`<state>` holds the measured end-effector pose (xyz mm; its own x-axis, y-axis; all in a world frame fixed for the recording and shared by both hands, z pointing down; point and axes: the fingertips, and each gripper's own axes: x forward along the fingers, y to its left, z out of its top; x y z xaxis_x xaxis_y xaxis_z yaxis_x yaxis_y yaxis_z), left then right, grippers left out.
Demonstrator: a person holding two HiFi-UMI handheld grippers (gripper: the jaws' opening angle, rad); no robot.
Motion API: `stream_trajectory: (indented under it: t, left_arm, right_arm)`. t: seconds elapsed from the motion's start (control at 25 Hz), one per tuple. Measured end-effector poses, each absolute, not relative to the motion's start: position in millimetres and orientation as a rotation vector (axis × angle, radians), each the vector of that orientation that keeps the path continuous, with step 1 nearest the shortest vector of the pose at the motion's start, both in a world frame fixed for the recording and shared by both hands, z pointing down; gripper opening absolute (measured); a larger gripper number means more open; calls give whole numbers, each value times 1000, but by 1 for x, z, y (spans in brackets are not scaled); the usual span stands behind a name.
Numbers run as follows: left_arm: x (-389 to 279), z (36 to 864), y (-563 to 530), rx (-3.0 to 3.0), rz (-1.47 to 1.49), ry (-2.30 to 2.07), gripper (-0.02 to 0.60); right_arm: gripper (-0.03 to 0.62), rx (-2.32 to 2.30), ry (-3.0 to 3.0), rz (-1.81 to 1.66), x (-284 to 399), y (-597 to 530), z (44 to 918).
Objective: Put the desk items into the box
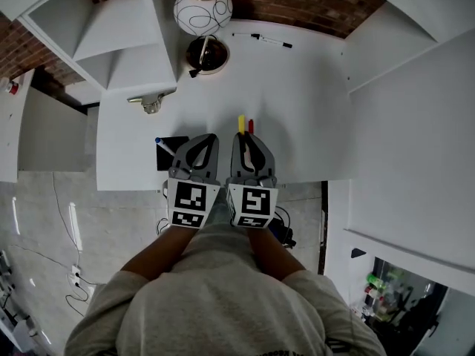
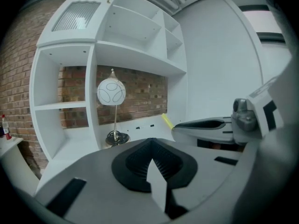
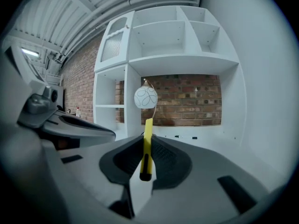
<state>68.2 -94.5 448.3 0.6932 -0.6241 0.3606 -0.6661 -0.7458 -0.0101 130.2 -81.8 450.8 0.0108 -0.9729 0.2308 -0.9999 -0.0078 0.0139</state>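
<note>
Both grippers hover side by side over the white desk's (image 1: 297, 102) near edge. My right gripper (image 1: 242, 136) is shut on a yellow pen (image 1: 240, 122), which sticks out forward past the fingertips; the right gripper view shows the yellow pen (image 3: 146, 146) clamped upright between the jaws. A red tip (image 1: 250, 125) shows just beside it; I cannot tell if it is held. My left gripper (image 1: 209, 137) is shut with nothing in it (image 2: 152, 143). A small black box (image 1: 172, 153) lies just left of it, with a blue-tipped pen (image 1: 160, 144) at its corner.
A white globe lamp (image 1: 202, 7) on a dark base (image 1: 206, 53) stands at the back. A black marker (image 1: 261, 40) lies far right of it, a metal clip (image 1: 151, 102) at the left. White shelving (image 1: 119, 43) borders the desk's left, a white panel (image 1: 408, 124) its right.
</note>
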Motion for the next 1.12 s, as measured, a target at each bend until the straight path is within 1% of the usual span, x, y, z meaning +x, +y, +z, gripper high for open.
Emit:
stream_trajectory:
  t: [0.56,1.12]
  left_arm:
    - [-16,447,-105,2647,512,-1295,3]
    - [-81,452,-111,2533,520,-1450,3]
  right_arm:
    - [63,1839,-2320,184,31,-102,444]
    - [63,1663,-2441,182,-36,-113,451]
